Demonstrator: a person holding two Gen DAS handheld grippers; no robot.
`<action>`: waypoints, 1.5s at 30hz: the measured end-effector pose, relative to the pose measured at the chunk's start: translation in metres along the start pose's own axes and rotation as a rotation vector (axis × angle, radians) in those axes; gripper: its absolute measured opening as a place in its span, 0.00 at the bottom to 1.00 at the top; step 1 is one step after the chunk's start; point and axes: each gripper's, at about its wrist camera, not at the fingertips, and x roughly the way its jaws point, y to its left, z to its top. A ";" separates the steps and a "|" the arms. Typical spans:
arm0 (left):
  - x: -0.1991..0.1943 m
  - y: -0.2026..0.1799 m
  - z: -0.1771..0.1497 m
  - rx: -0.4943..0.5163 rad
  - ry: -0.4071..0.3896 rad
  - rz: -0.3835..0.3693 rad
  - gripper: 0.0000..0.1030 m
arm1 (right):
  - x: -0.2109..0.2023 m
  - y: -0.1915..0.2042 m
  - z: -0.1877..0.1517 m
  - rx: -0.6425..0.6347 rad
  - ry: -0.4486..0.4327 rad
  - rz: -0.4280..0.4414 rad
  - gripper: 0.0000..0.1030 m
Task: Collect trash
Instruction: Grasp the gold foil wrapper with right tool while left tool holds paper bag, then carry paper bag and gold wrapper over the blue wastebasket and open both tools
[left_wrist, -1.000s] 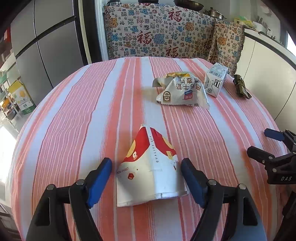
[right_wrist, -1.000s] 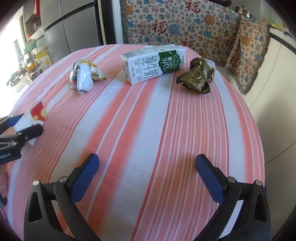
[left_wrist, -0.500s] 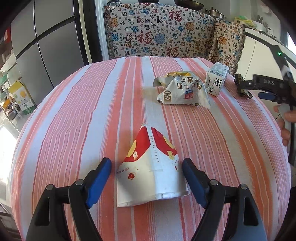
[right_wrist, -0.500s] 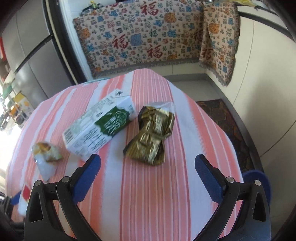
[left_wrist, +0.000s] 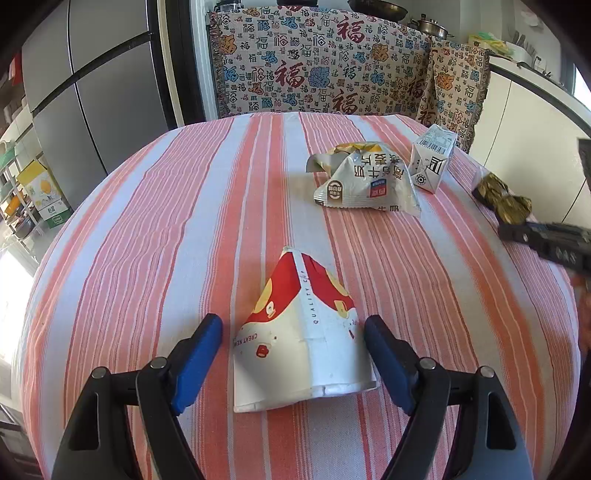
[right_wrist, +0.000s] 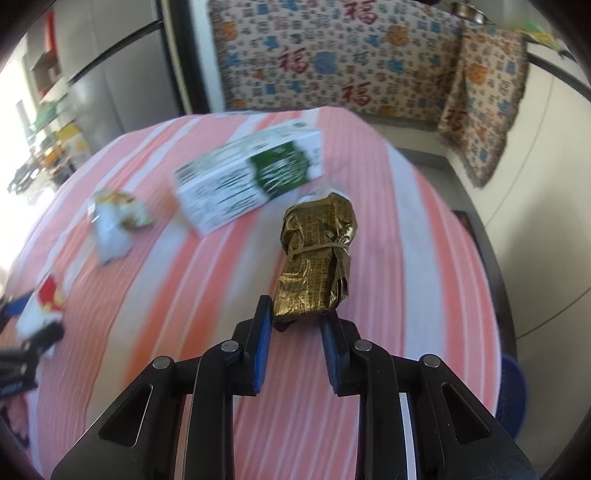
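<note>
My right gripper (right_wrist: 295, 325) is shut on the near end of a crumpled gold wrapper (right_wrist: 317, 258) and holds it over the striped table; the wrapper also shows in the left wrist view (left_wrist: 504, 201). My left gripper (left_wrist: 293, 350) is open, its blue pads either side of a flattened red and white paper cup (left_wrist: 301, 332) lying on the table. A silver snack bag (left_wrist: 364, 182) and a white milk carton (left_wrist: 432, 162) lie farther back; the carton (right_wrist: 251, 181) and the bag (right_wrist: 114, 218) are blurred in the right wrist view.
The round table has a red and white striped cloth (left_wrist: 147, 240). A patterned fabric (left_wrist: 325, 62) hangs behind it, and a grey fridge (left_wrist: 92, 92) stands at the left. A blue bin (right_wrist: 511, 391) sits on the floor to the table's right.
My right gripper moved in on the gold wrapper and shut on its end. My left gripper stayed open around the paper cup.
</note>
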 end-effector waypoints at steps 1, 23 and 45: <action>0.000 0.000 0.000 0.000 0.000 0.000 0.79 | -0.007 0.011 -0.011 -0.023 0.001 0.037 0.25; -0.036 0.015 -0.016 0.011 -0.015 -0.169 0.78 | -0.027 0.026 -0.008 -0.077 0.091 0.006 0.82; -0.051 -0.018 -0.001 0.050 -0.026 -0.211 0.15 | -0.065 0.010 -0.010 0.008 0.106 0.109 0.34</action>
